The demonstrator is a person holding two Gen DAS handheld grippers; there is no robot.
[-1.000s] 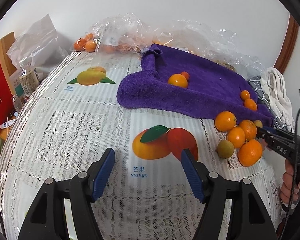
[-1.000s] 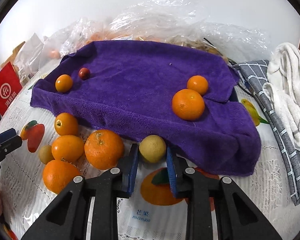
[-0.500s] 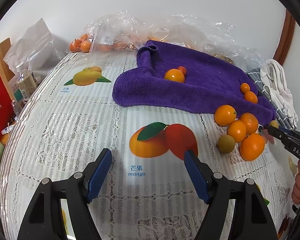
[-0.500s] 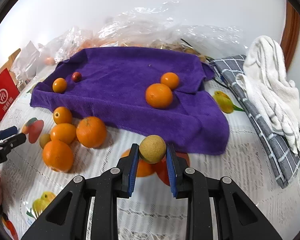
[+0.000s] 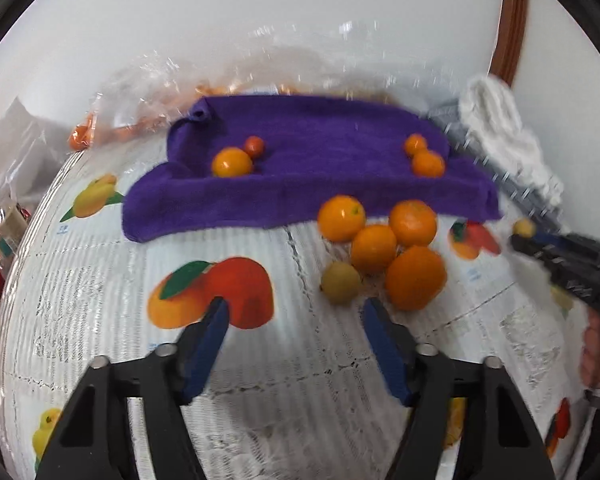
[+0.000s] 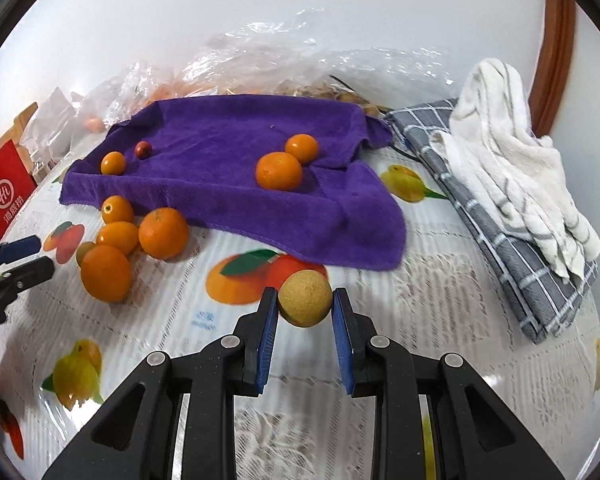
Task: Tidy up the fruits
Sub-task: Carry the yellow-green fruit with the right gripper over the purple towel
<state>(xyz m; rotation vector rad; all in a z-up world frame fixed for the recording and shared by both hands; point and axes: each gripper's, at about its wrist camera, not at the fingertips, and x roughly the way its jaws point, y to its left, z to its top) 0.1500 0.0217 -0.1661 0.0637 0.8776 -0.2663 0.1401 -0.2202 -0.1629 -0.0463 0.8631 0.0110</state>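
You have a yellowish-brown fruit (image 6: 305, 298) clamped between the right jaws; four oranges (image 6: 163, 233) and another yellowish fruit (image 5: 340, 282) cluster beside the purple towel (image 6: 220, 160).

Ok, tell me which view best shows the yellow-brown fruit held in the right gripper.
The right wrist view: the yellow-brown fruit sits sharp and central in the right gripper. The left wrist view shows only a small blurred bit of it at the right edge.

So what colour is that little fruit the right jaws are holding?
Yellowish-brown and speckled, the small round fruit shows best in the right wrist view.
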